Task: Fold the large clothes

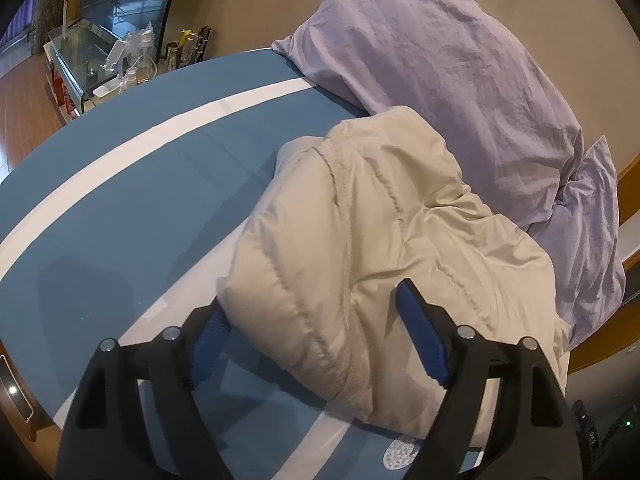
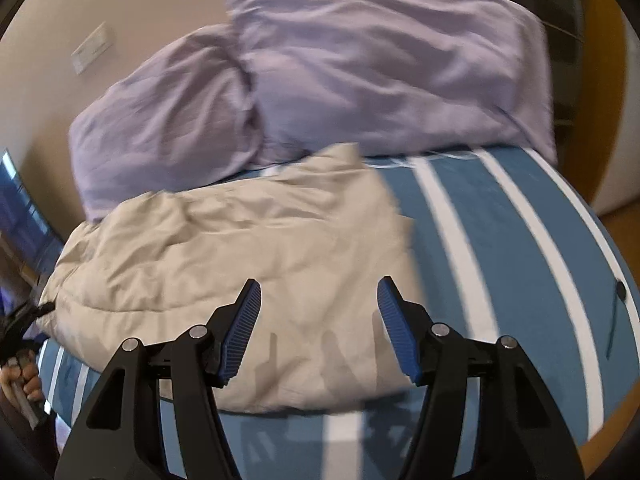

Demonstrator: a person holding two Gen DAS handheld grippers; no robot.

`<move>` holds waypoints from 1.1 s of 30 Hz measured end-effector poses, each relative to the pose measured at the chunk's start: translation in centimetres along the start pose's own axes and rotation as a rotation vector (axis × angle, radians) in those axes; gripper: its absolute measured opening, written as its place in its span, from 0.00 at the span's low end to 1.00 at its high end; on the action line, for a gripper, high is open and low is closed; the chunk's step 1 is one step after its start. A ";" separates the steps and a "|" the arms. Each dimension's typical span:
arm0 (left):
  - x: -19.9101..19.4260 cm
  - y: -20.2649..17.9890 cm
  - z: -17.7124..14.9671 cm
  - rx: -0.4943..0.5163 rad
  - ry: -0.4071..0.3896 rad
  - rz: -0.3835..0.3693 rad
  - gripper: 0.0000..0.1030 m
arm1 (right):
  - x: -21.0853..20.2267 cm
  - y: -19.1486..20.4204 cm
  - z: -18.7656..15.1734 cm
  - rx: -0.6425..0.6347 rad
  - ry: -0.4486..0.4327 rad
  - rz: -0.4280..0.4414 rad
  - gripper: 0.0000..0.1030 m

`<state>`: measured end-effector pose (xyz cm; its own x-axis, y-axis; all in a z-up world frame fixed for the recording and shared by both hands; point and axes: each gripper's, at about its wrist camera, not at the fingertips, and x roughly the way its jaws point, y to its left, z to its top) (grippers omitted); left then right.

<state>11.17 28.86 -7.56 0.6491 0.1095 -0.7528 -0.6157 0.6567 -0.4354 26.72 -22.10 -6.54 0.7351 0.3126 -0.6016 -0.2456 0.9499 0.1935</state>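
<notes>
**Both claws released, jacket folded on the bed**

Our left gripper (image 1: 316,344) is spread wide. A bulge of the beige puffer jacket (image 1: 360,248) sits between its blue pads (image 1: 424,336), but the right pad stands clear of the fabric, so no clamp. The left pad is half hidden behind the jacket edge; we cannot tell if it touches.

Our right gripper (image 2: 318,328) is also released, jaws apart, nothing between them. It hangs above the jacket (image 2: 240,248), near its right edge. This view is motion-blurred.

The jacket lies in a thick folded bundle on the blue bedsheet (image 1: 120,208), which carries white stripes (image 1: 132,148). Its far end touches the lilac pillows (image 1: 440,72) stacked against the beige wall (image 1: 248,0).

In the right wrist view, bare sheet (image 2: 512,216) runs to the jacket's right, and the pillows (image 2: 360,76) fill the far side. At the left edge of that view we see a hand (image 2: 24,384) gripping a handle.

Far left in the left wrist view: a glass table (image 1: 76,52) with bottles, beside the bed.
</notes>
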 end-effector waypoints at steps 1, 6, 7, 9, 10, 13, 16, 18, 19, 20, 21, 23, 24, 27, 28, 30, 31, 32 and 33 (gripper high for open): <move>0.1 -0.1 0.0 0.001 0.000 0.001 0.79 | 0.5 0.8 0.0 -0.014 0.009 0.009 0.61; 0.9 -0.1 0.2 -0.019 0.004 0.001 0.79 | 3.5 5.2 -0.2 -0.077 0.057 0.056 0.61; 1.0 0.0 0.3 -0.023 0.005 -0.001 0.79 | 3.8 5.6 -0.3 -0.083 0.062 0.059 0.61; 1.2 0.0 0.4 -0.030 0.006 -0.004 0.79 | 4.4 6.5 -0.6 -0.095 0.070 0.067 0.61; 1.4 0.1 0.4 -0.034 0.006 -0.005 0.79 | 4.6 6.9 -0.7 -0.102 0.073 0.069 0.61; 1.6 0.1 0.4 -0.040 0.006 -0.009 0.79 | 4.7 7.7 -1.1 -0.125 0.072 0.065 0.61; 1.8 0.1 0.4 -0.050 0.003 -0.011 0.79 | 4.6 7.9 -1.4 -0.133 0.068 0.057 0.61; 2.0 0.1 0.4 -0.057 0.002 -0.015 0.79 | 4.7 7.8 -1.6 -0.132 0.070 0.056 0.61; 2.0 0.1 0.4 -0.060 0.002 -0.015 0.80 | 4.8 7.9 -1.7 -0.133 0.070 0.053 0.61; 2.1 0.1 0.4 -0.063 0.002 -0.016 0.80 | 4.8 7.9 -1.8 -0.136 0.070 0.050 0.61; 2.2 0.1 0.4 -0.068 0.002 -0.017 0.80 | 4.9 8.0 -2.0 -0.139 0.071 0.046 0.61; 2.2 0.1 0.4 -0.078 0.002 -0.019 0.80 | 5.1 8.0 -2.1 -0.140 0.072 0.041 0.61; 2.3 0.1 0.4 -0.083 0.002 -0.021 0.80 | 5.2 8.0 -2.2 -0.139 0.074 0.041 0.62; 2.4 0.2 0.4 -0.094 0.003 -0.025 0.80 | 5.5 8.1 -2.4 -0.138 0.076 0.040 0.64; 2.5 0.3 0.4 -0.101 0.004 -0.028 0.80 | 5.7 8.2 -2.4 -0.139 0.076 0.039 0.65; 2.6 0.4 0.4 -0.113 0.007 -0.035 0.80 | 5.9 8.3 -2.6 -0.141 0.077 0.035 0.65; 2.7 0.5 0.4 -0.117 0.008 -0.037 0.80 | 6.0 8.3 -2.7 -0.143 0.075 0.030 0.65; 2.8 0.5 0.4 -0.121 0.009 -0.040 0.80 | 6.0 8.5 -2.8 -0.148 0.069 0.025 0.65; 2.9 0.6 0.4 -0.124 0.010 -0.042 0.80 | 6.0 8.4 -2.7 -0.149 0.070 0.027 0.65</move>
<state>12.85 29.84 -9.76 0.6714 0.0765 -0.7371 -0.6390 0.5635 -0.5236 27.32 -12.29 -10.61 0.6825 0.3317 -0.6512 -0.3594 0.9282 0.0962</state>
